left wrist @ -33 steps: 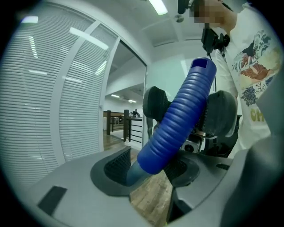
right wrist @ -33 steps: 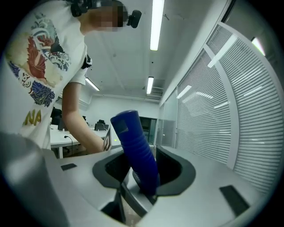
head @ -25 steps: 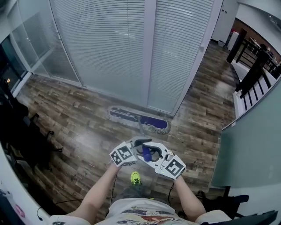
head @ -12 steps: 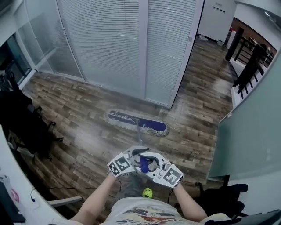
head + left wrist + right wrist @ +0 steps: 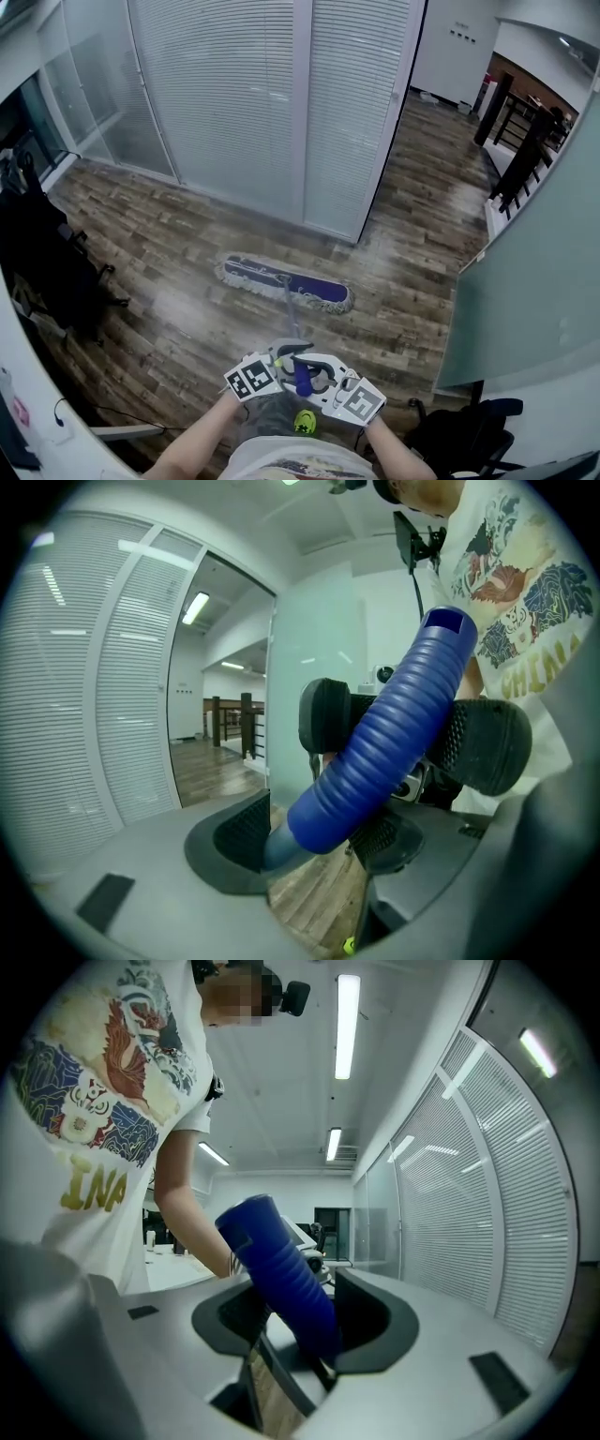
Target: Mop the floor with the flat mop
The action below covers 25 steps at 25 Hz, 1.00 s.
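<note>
Near: L gripper (image 5: pixel 319 834) was clamped on the blue mop handle (image 5: pixel 302 375). R gripper (image 5: pixel 300 1321) gripped it too, jaws just eased wider. Mid-floor (image 5: pixel 169 244), mop head (image 5: pixel 286 281) had slid back from the blinds (image 5: pixel 234 112). Pull stroke prob. almost done.

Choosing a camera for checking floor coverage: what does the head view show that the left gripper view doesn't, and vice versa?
Head view only: the flat blue fringed mop head. Left gripper view only: the left claw closed on the ribbed blue mop handle, and a lit ceiling strip light. Both: that handle, brown wood-plank floor, white slatted blinds.
</note>
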Each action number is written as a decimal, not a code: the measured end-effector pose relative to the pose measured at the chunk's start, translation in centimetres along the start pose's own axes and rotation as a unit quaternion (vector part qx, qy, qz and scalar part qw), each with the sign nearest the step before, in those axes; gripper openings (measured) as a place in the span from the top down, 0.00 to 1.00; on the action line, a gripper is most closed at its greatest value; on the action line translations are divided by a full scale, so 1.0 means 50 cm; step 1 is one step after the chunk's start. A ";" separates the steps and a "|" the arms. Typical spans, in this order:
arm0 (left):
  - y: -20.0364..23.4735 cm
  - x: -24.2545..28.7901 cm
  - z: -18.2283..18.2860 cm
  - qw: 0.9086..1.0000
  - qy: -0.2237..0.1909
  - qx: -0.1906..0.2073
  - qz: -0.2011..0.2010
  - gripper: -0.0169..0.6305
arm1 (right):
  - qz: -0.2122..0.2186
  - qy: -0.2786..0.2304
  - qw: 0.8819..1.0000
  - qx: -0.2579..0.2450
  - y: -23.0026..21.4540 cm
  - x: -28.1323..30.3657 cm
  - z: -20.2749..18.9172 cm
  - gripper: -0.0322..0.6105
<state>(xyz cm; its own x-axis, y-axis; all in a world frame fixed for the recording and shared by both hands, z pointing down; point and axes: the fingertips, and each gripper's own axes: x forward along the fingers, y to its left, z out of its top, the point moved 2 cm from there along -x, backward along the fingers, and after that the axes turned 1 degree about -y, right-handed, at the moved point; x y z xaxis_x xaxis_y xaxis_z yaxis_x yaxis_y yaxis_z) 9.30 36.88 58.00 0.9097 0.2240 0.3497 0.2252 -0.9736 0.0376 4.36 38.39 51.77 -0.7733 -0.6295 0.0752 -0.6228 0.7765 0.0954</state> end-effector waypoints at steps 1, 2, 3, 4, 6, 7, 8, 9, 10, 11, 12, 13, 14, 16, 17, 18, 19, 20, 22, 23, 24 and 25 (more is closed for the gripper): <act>0.008 0.001 0.000 1.000 0.002 0.003 -0.004 0.63 | -0.001 -0.009 1.000 0.001 -0.009 0.003 0.000 0.65; 0.017 0.002 0.003 1.000 0.001 0.007 -0.007 0.63 | -0.002 -0.023 1.000 0.004 -0.019 0.006 0.005 0.65; 0.027 0.001 0.008 1.000 -0.002 0.010 -0.007 0.63 | -0.004 -0.043 0.999 0.010 -0.031 0.010 0.015 0.64; 0.039 0.000 0.014 1.000 -0.008 0.011 -0.006 0.63 | -0.007 -0.069 0.997 0.019 -0.044 0.015 0.030 0.64; 0.066 -0.003 0.029 1.000 -0.022 0.009 -0.003 0.63 | -0.008 -0.112 0.993 0.039 -0.075 0.025 0.058 0.64; 0.081 -0.005 0.037 1.000 -0.028 0.007 -0.003 0.63 | -0.007 -0.121 0.992 0.047 -0.091 0.030 0.065 0.64; 0.097 -0.006 0.044 0.999 -0.033 0.006 -0.005 0.63 | -0.005 -0.125 0.991 0.055 -0.108 0.035 0.070 0.63; 0.114 -0.006 0.050 0.999 -0.036 0.005 -0.007 0.63 | -0.004 -0.126 0.990 0.062 -0.126 0.041 0.072 0.63; 0.135 -0.006 0.055 0.999 -0.039 0.004 -0.009 0.63 | -0.003 -0.126 0.990 0.066 -0.146 0.048 0.072 0.63; 0.157 -0.007 0.059 0.999 -0.043 0.004 -0.010 0.63 | -0.003 -0.126 0.990 0.068 -0.168 0.057 0.073 0.63; 0.183 -0.009 0.062 0.999 -0.047 0.003 -0.011 0.63 | -0.003 -0.126 0.990 0.070 -0.190 0.069 0.074 0.63; 0.209 -0.012 0.064 0.999 -0.050 0.002 -0.011 0.63 | -0.003 -0.127 0.989 0.071 -0.214 0.083 0.075 0.63; 0.237 -0.015 0.066 0.999 -0.054 0.001 -0.010 0.63 | -0.004 -0.127 0.989 0.073 -0.238 0.097 0.076 0.63; 0.295 -0.019 0.069 0.998 -0.059 0.000 -0.008 0.63 | -0.002 -0.123 0.990 0.073 -0.290 0.125 0.072 0.63; 0.328 -0.021 0.070 0.998 -0.061 -0.001 -0.007 0.63 | -0.002 -0.120 0.990 0.072 -0.318 0.141 0.069 0.63; 0.363 -0.024 0.072 0.998 -0.062 -0.001 -0.006 0.63 | -0.001 -0.117 0.991 0.072 -0.348 0.158 0.067 0.63; 0.399 -0.027 0.074 0.998 -0.063 -0.002 -0.006 0.63 | -0.002 -0.115 0.991 0.071 -0.379 0.175 0.065 0.63; 0.435 -0.029 0.076 0.998 -0.063 -0.002 -0.006 0.63 | -0.003 -0.115 0.991 0.070 -0.411 0.191 0.064 0.63; 0.504 -0.031 0.078 0.998 -0.063 -0.003 -0.007 0.63 | -0.007 -0.118 0.991 0.069 -0.474 0.223 0.062 0.63; 0.538 -0.032 0.078 0.998 -0.062 -0.003 -0.007 0.63 | -0.009 -0.119 0.991 0.068 -0.503 0.239 0.058 0.63; 0.571 -0.034 0.077 0.998 -0.062 -0.002 -0.008 0.63 | -0.010 -0.118 0.991 0.068 -0.532 0.255 0.054 0.63; 0.604 -0.036 0.076 0.998 -0.061 -0.001 -0.009 0.63 | -0.012 -0.117 0.991 0.066 -0.559 0.272 0.049 0.63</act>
<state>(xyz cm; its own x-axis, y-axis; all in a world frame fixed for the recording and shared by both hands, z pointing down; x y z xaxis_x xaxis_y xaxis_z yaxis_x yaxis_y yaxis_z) 15.78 7.26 54.96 0.9416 0.2446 0.2315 0.2408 -0.9695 0.0450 10.98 8.19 47.70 -0.7550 -0.6363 -0.1584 -0.6393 0.7680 -0.0381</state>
